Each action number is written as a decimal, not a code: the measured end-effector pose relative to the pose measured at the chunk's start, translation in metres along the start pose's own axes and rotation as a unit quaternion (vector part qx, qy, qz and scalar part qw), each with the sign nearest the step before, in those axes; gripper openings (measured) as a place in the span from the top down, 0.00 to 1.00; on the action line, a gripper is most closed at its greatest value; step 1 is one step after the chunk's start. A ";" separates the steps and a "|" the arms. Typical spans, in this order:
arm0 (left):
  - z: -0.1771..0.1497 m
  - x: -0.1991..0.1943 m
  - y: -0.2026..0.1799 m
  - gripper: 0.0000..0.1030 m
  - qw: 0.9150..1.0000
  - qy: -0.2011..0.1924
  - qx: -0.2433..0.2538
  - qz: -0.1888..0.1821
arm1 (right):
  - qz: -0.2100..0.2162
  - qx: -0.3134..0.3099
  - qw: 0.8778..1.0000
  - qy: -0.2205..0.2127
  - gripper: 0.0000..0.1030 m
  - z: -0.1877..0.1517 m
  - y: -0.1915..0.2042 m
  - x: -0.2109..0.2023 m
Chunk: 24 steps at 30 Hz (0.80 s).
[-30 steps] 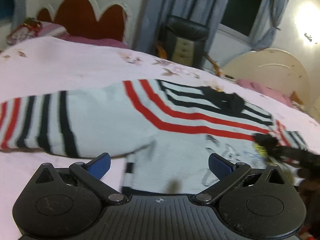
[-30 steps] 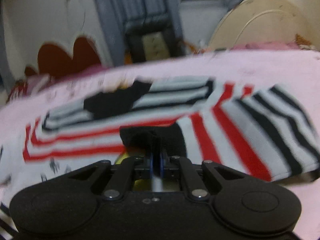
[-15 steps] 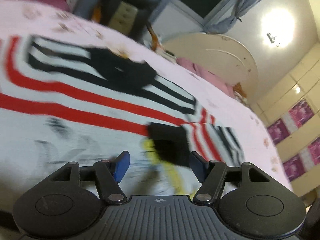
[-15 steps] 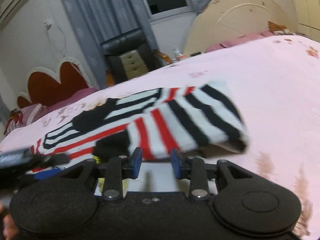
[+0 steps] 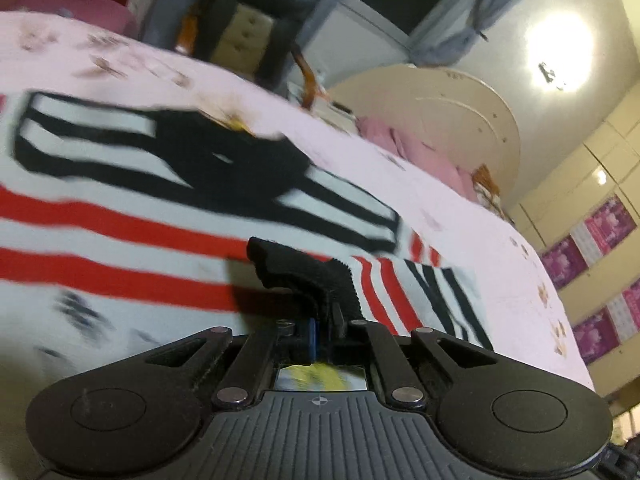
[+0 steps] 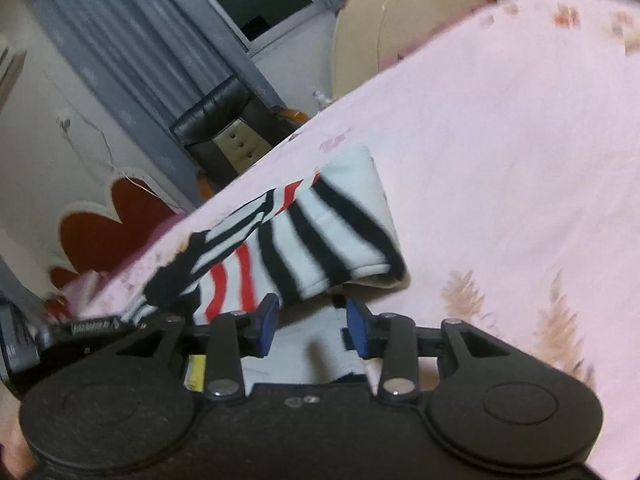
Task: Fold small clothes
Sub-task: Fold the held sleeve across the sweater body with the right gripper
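Observation:
A small white sweater (image 5: 120, 240) with red and black stripes and a black neck patch (image 5: 224, 168) lies flat on the pink bed. My left gripper (image 5: 324, 332) is shut on the black cuff (image 5: 304, 276) of its right sleeve, which stands up from the body. In the right wrist view that striped sleeve (image 6: 328, 232) is doubled over towards the body. My right gripper (image 6: 312, 326) sits just in front of the fold with its jaws opening. The blue pads (image 6: 268, 320) are apart and press on nothing; white knit lies below them. The left gripper (image 6: 92, 326) shows at this view's left edge.
The pink flowered bedsheet (image 6: 500, 160) spreads to the right of the sweater. Behind the bed stand a black chair (image 5: 248, 20), grey curtains (image 6: 140, 60) and a red scalloped headboard (image 6: 100, 236). A cream rounded board (image 5: 440, 120) with pink cloth (image 5: 420, 152) rises at the far side.
My left gripper swung right across the sweater and closed on the black cuff. My right gripper let go of that cuff, opened and rolled, drawing away to the right.

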<state>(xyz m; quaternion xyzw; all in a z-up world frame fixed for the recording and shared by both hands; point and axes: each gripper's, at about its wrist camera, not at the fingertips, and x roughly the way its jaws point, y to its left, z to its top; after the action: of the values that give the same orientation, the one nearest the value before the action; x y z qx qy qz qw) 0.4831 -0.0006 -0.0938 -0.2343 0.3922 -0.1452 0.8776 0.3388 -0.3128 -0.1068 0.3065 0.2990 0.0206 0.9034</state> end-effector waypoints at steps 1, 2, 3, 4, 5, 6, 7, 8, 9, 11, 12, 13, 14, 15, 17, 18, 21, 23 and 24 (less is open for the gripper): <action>0.004 -0.003 0.009 0.95 1.000 -0.003 0.000 0.006 | 0.007 0.010 1.000 0.004 0.63 0.001 0.000 0.003; 0.007 -0.009 0.016 0.95 1.000 -0.007 0.001 0.014 | 0.013 0.016 1.000 0.007 0.63 0.001 0.000 0.005; 0.009 -0.016 0.025 0.95 1.000 -0.011 0.002 0.024 | 0.020 0.022 0.999 0.011 0.63 0.001 0.001 0.008; 0.010 -0.022 0.034 0.95 0.999 -0.013 0.001 0.031 | 0.026 0.029 0.999 0.015 0.62 0.000 0.002 0.011; 0.011 -0.027 0.041 0.95 0.999 -0.017 -0.003 0.037 | 0.031 0.037 0.999 0.020 0.62 -0.001 0.002 0.015; 0.012 -0.032 0.050 0.95 0.999 -0.021 -0.008 0.042 | 0.037 0.048 0.998 0.024 0.62 -0.001 0.003 0.019; 0.013 -0.035 0.056 0.95 0.999 -0.023 -0.012 0.045 | 0.044 0.060 0.997 0.027 0.61 -0.002 0.002 0.022; 0.014 -0.039 0.063 0.95 0.999 -0.024 -0.017 0.046 | 0.051 0.076 0.995 0.032 0.60 -0.003 0.001 0.026; 0.013 -0.037 0.068 0.95 0.998 -0.025 -0.020 0.047 | 0.055 0.087 0.994 0.035 0.60 -0.004 0.000 0.029; 0.012 -0.040 0.078 0.95 0.998 -0.026 -0.024 0.049 | 0.065 0.110 0.991 0.040 0.57 -0.005 -0.001 0.036; 0.009 -0.041 0.082 0.95 0.998 -0.026 -0.026 0.048 | 0.073 0.124 0.989 0.043 0.57 -0.005 -0.002 0.040; 0.008 -0.040 0.083 0.95 0.998 -0.026 -0.028 0.047 | 0.082 0.143 0.985 0.046 0.56 -0.005 -0.003 0.045; 0.006 -0.037 0.085 0.95 0.998 -0.025 -0.028 0.046 | 0.087 0.157 0.983 0.046 0.56 -0.004 -0.007 0.047; 0.005 -0.036 0.086 0.95 0.998 -0.023 -0.028 0.045 | 0.087 0.170 0.981 0.044 0.56 -0.003 -0.009 0.051; 0.004 -0.035 0.087 0.95 0.999 -0.020 -0.028 0.043 | 0.080 0.195 0.977 0.038 0.56 -0.001 -0.015 0.058; 0.005 -0.032 0.088 0.95 0.999 -0.018 -0.027 0.042 | 0.077 0.207 0.975 0.037 0.56 0.000 -0.018 0.063; 0.004 -0.033 0.090 0.95 0.999 -0.014 -0.027 0.040 | 0.062 0.217 0.973 0.039 0.74 0.002 -0.024 0.071; 0.006 -0.034 0.090 0.95 0.999 -0.015 -0.027 0.036 | 0.042 0.198 0.978 0.044 0.90 0.003 -0.023 0.073; 0.008 -0.036 0.089 0.95 0.999 -0.018 -0.025 0.033 | 0.037 0.189 0.980 0.042 0.90 0.004 -0.021 0.072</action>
<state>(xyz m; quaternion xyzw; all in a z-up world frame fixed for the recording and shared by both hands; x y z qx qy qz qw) 0.4714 0.0927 -0.1134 -0.2454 0.3872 -0.1016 0.8829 0.3973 -0.3156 -0.1542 0.4813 0.3238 0.0106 0.8145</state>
